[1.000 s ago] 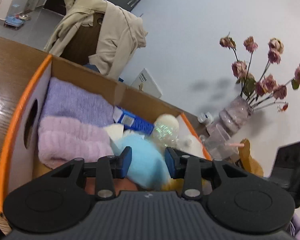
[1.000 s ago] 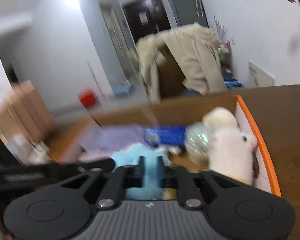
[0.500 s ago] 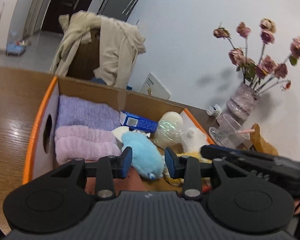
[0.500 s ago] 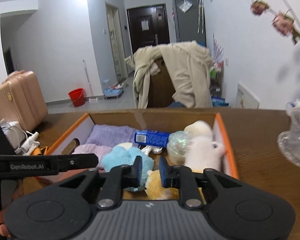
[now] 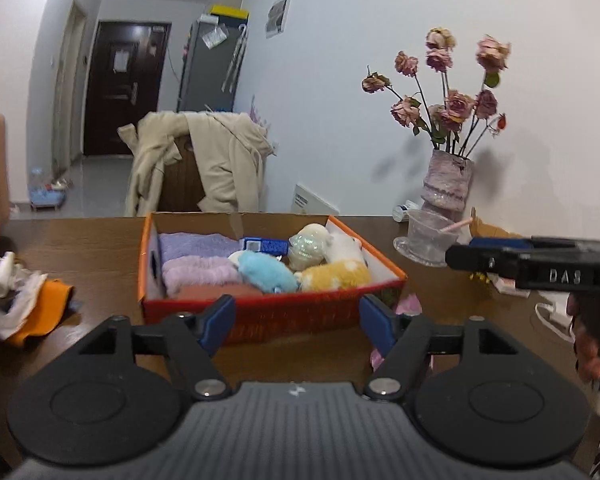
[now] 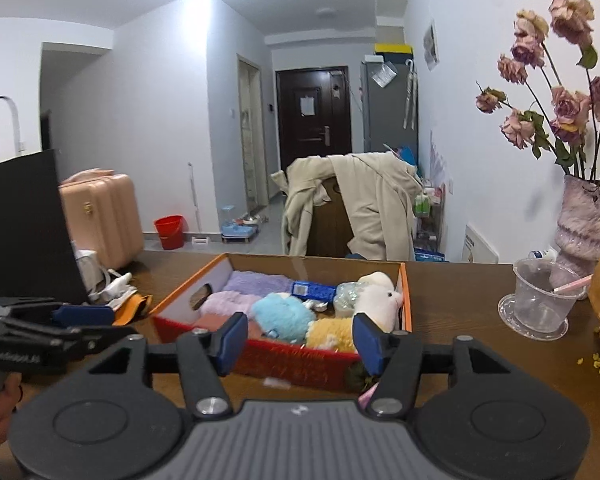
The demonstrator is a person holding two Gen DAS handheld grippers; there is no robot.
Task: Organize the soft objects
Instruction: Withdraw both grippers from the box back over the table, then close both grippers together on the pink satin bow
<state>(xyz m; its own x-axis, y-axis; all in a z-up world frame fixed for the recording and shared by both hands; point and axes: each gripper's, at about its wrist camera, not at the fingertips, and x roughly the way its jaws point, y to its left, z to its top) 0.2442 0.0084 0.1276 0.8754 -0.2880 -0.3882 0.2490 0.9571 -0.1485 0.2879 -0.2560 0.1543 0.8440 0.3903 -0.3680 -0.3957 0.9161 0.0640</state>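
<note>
An orange cardboard box (image 5: 268,312) (image 6: 284,360) sits on the brown table. It holds folded purple towels (image 5: 198,246) (image 6: 256,282), a blue plush (image 5: 266,274) (image 6: 286,316), a yellow plush (image 5: 336,274) (image 6: 332,334), a white plush (image 5: 344,248) (image 6: 378,304), a pale ball (image 5: 306,246) and a blue packet (image 5: 264,246) (image 6: 314,290). My left gripper (image 5: 296,322) is open and empty, in front of the box. My right gripper (image 6: 296,338) is open and empty, also in front of the box. Each gripper shows in the other's view, the right (image 5: 540,264) and the left (image 6: 48,332).
A vase of dried roses (image 5: 446,184) (image 6: 584,224) and a clear plastic cup (image 5: 430,234) (image 6: 540,300) stand at the right. Orange and white cloths (image 5: 32,300) (image 6: 128,300) lie left of the box. A chair with a beige coat (image 5: 204,168) stands behind the table.
Both grippers have pulled back out of the box and opened wide. The box now sits farther away in both views.
</note>
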